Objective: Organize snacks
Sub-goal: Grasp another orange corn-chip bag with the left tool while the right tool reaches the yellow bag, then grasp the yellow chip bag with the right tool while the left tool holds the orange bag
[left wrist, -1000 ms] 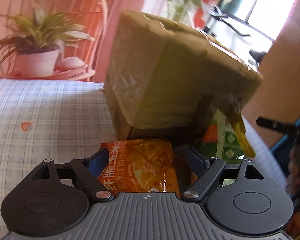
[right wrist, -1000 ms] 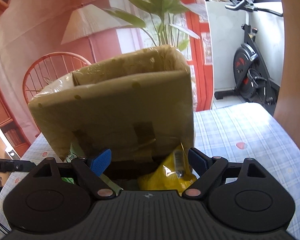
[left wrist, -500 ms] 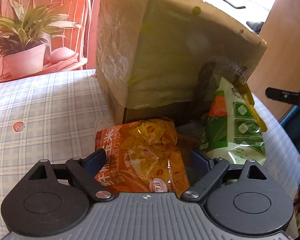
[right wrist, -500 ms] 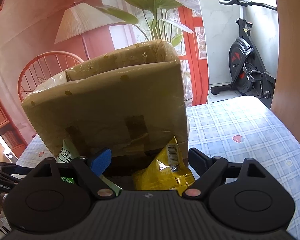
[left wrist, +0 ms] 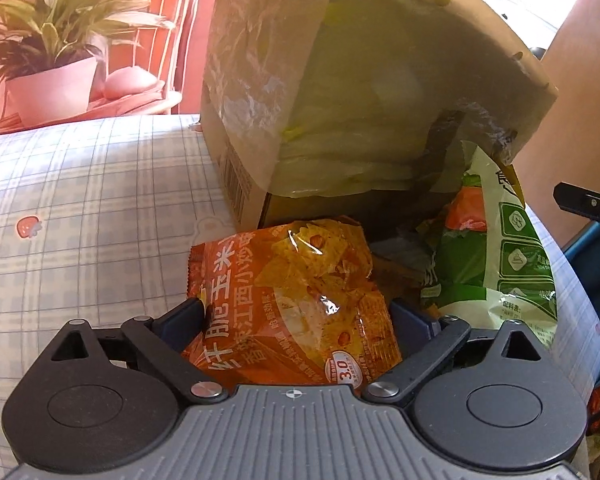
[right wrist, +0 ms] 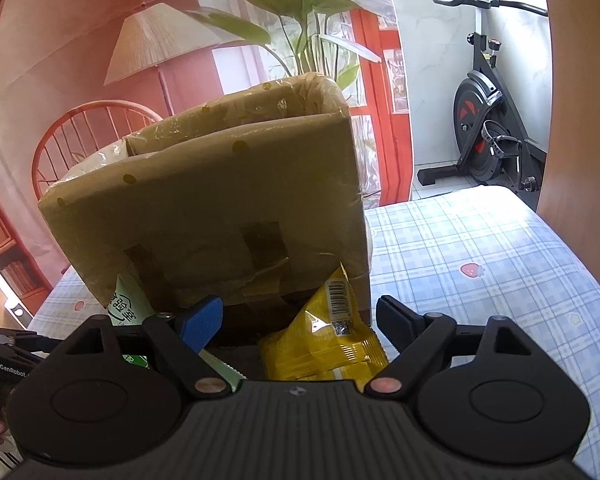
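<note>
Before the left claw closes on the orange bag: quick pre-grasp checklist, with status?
1. Left claw open: ok, jaws have just been opening, wide apart.
2. Orange snack bag between its jaws: ok, pads flank it, not pressing.
3. Orange snack bag free of the green bag: cannot tell, edges close beside it.
4. Cardboard box clear of the grasp: ok, it sits behind the bag.
5. Right claw out of the way: ok, open over the yellow bag, holding nothing.
6. Checked tablecloth flat under the bag: cannot tell.
</note>
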